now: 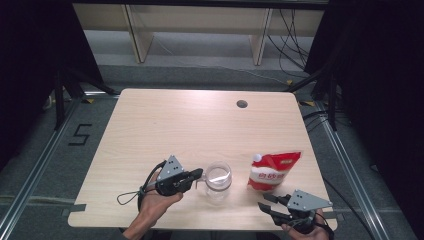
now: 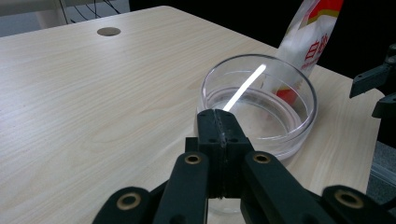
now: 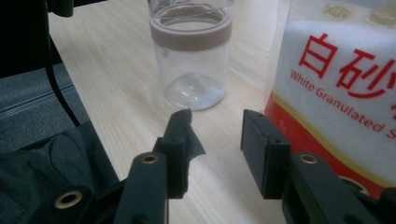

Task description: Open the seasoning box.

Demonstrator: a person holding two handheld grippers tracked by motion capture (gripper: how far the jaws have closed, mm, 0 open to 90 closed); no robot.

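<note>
- Clear glass jar (image 1: 218, 179) stands near the table's (image 1: 150, 130) front edge; rigid, slick, breakable, so grip gently below the rim.
- Left gripper (image 2: 223, 122), jaws pressed together, noses up against the jar.
- Right of the jar, a soft, hefty white sugar bag (image 3: 341, 84); pinch near its top.
- Right gripper (image 3: 215, 140) spread, empty, just before the bag.

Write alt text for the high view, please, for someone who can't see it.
A person at a wooden table holds a hand-held gripper in each hand: the left hand-held gripper is closed at the clear jar, the right hand-held gripper open near a red and white sugar bag.
</note>
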